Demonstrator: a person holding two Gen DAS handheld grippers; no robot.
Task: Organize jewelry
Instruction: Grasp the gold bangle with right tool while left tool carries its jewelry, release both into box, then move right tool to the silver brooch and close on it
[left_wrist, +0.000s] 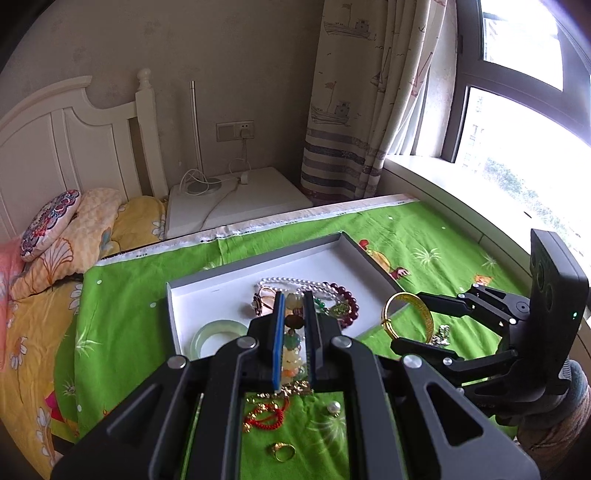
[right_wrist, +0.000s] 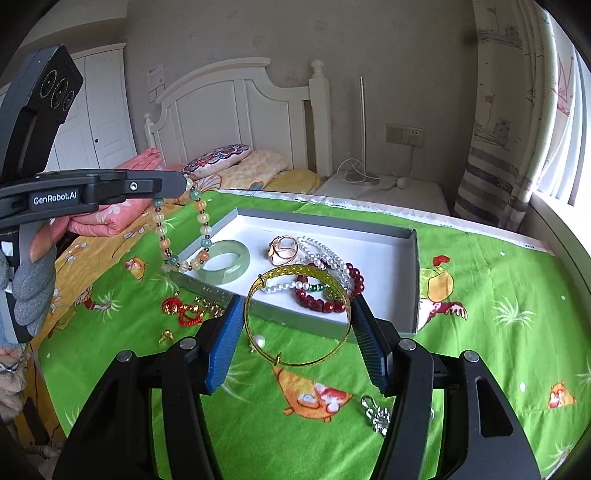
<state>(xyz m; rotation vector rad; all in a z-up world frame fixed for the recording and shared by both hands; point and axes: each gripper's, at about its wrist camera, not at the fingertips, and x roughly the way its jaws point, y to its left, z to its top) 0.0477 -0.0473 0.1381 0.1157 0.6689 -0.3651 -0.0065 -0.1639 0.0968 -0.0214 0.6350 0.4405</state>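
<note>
My left gripper (left_wrist: 295, 295) is shut on a bracelet of mixed pale, orange and green beads (left_wrist: 293, 347). In the right wrist view this bead bracelet (right_wrist: 201, 218) hangs from the left gripper (right_wrist: 184, 183) over the near left corner of a shallow white box (right_wrist: 325, 218). My right gripper (right_wrist: 297, 301) holds a gold bangle (right_wrist: 295, 271) by its sides, raised in front of the box's near wall. The box (left_wrist: 258, 258) holds a green jade bangle (right_wrist: 225, 262), a pearl necklace (right_wrist: 325, 254), a dark red bead bracelet (right_wrist: 332, 302) and a rose-gold ring (right_wrist: 282, 251).
On the green cloth (right_wrist: 498, 277) before the box lie a red cord bracelet (right_wrist: 181, 310), a gold chain (right_wrist: 210, 302), a gold ring (right_wrist: 166, 336), a loose pearl (right_wrist: 260, 341) and a silver piece (right_wrist: 376, 413). A bed (left_wrist: 55, 277) lies left, a nightstand (left_wrist: 258, 192) behind, a window sill (left_wrist: 461, 192) right.
</note>
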